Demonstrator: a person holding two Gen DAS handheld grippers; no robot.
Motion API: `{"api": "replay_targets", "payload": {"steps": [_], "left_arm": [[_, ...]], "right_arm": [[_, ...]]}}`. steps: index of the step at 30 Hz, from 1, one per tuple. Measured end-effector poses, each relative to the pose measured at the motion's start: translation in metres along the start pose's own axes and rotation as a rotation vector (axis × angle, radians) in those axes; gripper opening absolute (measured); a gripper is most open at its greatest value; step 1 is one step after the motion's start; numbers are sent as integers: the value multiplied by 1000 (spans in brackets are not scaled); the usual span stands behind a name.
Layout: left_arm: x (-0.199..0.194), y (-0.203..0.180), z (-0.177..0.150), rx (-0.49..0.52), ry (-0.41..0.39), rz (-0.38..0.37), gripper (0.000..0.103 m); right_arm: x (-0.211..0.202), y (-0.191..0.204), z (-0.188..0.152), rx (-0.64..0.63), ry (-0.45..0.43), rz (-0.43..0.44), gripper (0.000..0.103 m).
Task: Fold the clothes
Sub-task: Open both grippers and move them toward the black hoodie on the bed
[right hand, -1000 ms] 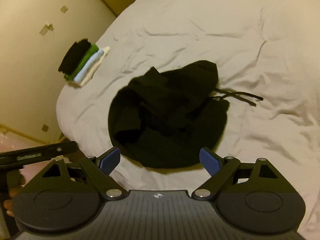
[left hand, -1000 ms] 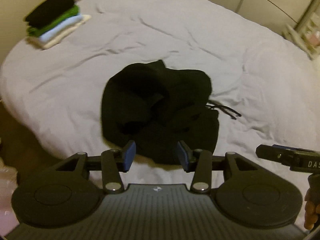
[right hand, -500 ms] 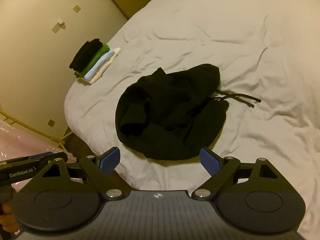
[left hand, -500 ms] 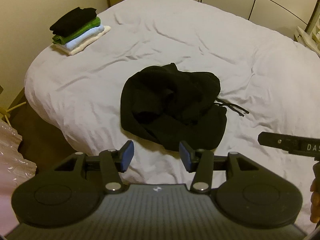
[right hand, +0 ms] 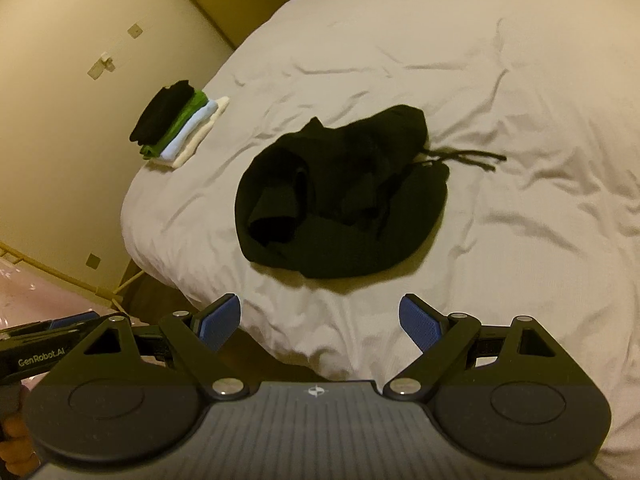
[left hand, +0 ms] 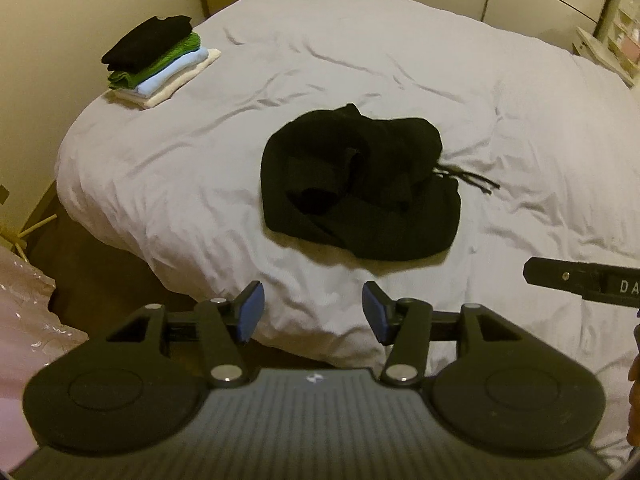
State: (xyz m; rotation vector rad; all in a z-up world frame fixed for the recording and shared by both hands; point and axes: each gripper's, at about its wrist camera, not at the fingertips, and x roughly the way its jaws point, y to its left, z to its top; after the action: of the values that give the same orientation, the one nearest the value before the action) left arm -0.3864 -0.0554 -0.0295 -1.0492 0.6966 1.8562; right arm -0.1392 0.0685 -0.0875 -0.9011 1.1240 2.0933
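Observation:
A crumpled black garment (left hand: pixel 360 188) with drawstrings (left hand: pixel 468 178) lies in a heap on the white bed (left hand: pixel 200 168); it also shows in the right wrist view (right hand: pixel 340 196). My left gripper (left hand: pixel 313 316) is open and empty, held back above the bed's near edge. My right gripper (right hand: pixel 320 322) is open and empty, also back from the garment. Neither touches the cloth. Part of the right gripper (left hand: pixel 584 280) shows at the right of the left wrist view.
A stack of folded clothes (left hand: pixel 160 60), black on top, then green, blue and cream, sits at the bed's far left corner, also in the right wrist view (right hand: pixel 176 124). Wardrobe doors stand behind the bed. Floor and a pink plastic sheet (left hand: pixel 24 308) lie at the left.
Both grippers have pulled back and up from the garment, which now looks smaller and farther. The jaws stay open. The garment has not moved.

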Motion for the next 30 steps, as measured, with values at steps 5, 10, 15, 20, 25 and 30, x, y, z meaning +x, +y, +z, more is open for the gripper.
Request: {"api": "replay_targets", "payload": {"steps": [5, 10, 15, 20, 25, 30], "left_arm": [[4, 2, -17, 11, 12, -28, 52], [17, 5, -22, -23, 34, -57, 54], [47, 1, -8, -83, 56, -51, 55], [91, -13, 14, -152, 92, -13, 57], [132, -29, 32, -235, 150, -4, 61], [167, -67, 38, -241, 212, -25, 63]], "right_arm": [[-2, -4, -20, 28, -11, -23, 89], [1, -19, -16, 51, -14, -46, 89], [9, -50, 8, 58, -22, -54, 89], [31, -93, 45, 53, 12, -45, 87], [61, -132, 85, 58, 74, -19, 80], [94, -167, 106, 60, 165, -11, 75]]}}
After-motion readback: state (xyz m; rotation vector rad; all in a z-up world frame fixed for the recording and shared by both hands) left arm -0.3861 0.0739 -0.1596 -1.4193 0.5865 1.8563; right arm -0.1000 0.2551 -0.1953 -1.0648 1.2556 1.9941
